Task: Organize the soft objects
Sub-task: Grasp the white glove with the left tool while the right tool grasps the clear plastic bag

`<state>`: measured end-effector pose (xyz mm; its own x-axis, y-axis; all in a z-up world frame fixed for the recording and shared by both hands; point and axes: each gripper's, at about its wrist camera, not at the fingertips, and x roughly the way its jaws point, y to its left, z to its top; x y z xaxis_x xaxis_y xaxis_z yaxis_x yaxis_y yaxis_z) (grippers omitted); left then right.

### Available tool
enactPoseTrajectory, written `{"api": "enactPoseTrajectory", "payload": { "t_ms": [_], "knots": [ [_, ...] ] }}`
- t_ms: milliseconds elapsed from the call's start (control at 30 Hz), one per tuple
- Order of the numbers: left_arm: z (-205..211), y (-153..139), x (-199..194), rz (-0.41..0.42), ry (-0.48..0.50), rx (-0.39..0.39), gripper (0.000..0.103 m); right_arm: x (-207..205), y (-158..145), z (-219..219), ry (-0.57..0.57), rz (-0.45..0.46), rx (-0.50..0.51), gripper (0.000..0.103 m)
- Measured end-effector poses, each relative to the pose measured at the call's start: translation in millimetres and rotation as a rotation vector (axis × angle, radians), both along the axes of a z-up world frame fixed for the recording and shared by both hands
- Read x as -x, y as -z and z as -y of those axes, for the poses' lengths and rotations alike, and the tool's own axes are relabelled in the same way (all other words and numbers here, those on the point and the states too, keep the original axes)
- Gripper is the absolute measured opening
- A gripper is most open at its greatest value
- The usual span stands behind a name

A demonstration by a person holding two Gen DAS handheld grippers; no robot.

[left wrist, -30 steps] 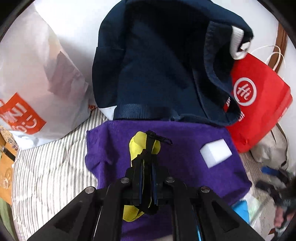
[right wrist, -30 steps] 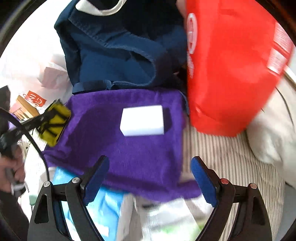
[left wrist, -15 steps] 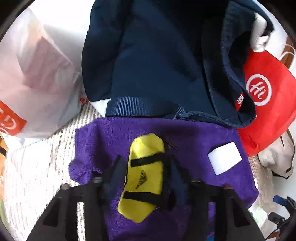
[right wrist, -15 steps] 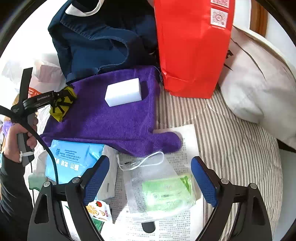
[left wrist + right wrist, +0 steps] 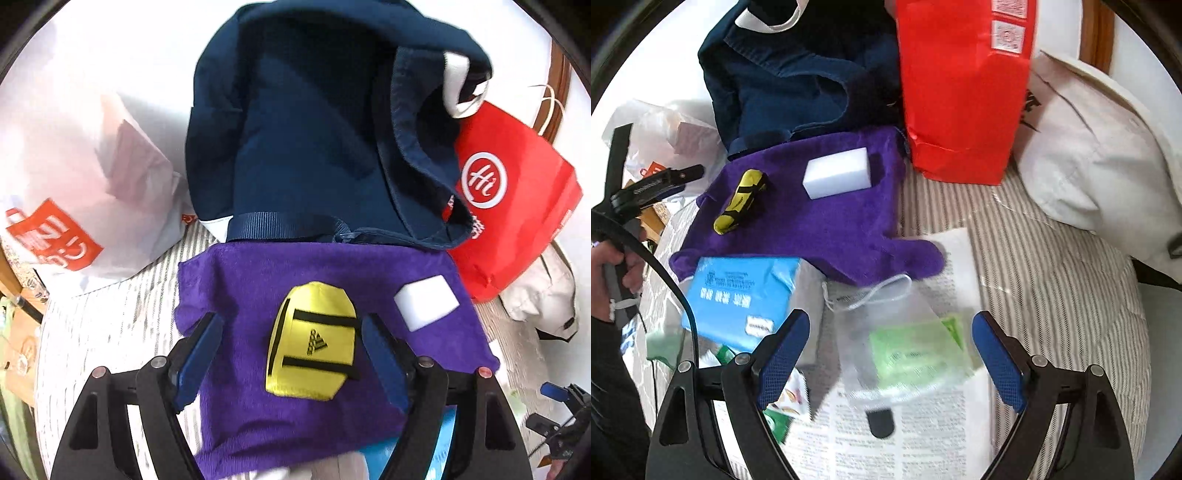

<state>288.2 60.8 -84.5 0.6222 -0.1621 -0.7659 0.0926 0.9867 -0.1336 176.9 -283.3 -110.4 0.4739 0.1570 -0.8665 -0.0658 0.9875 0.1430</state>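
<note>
A yellow Adidas pouch lies flat on a purple towel; it also shows in the right wrist view. My left gripper is open, one finger on each side of the pouch, not gripping it. A white sponge block sits on the towel to the right, also seen from the right wrist. My right gripper is open and empty above a clear mesh bag with a green pack.
A navy bag stands behind the towel, a red shopping bag to its right, a white plastic bag to its left. A blue packet, printed paper and a beige cloth bag lie on the striped bedding.
My left gripper opened and let go of the yellow pouch, which now lies on the purple towel. My right gripper pulled back from the towel toward the mesh bag and paper.
</note>
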Motion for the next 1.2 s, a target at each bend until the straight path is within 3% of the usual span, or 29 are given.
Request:
{"api": "enactPoseTrajectory", "payload": {
  "t_ms": [267, 533, 633, 700, 1200],
  "knots": [
    [-5, -19, 48, 0.037, 0.009, 0.022, 0.077, 13, 31, 16, -0.006, -0.039, -0.003, 0.089],
    [-6, -17, 98, 0.032, 0.007, -0.003, 0.077, -7, 57, 1, -0.083, -0.061, 0.009, 0.089],
    [-8, -15, 114, 0.025, 0.001, -0.007, 0.077, -2, 59, -5, -0.116, -0.007, 0.065, 0.076],
    [-9, -13, 122, 0.022, -0.006, -0.023, 0.077, 5, 56, -4, -0.131, 0.009, 0.074, 0.073],
    [-8, 1, 163, 0.007, -0.017, -0.001, 0.077, 48, 47, 29, -0.116, 0.042, -0.066, 0.014]
  ]
}}
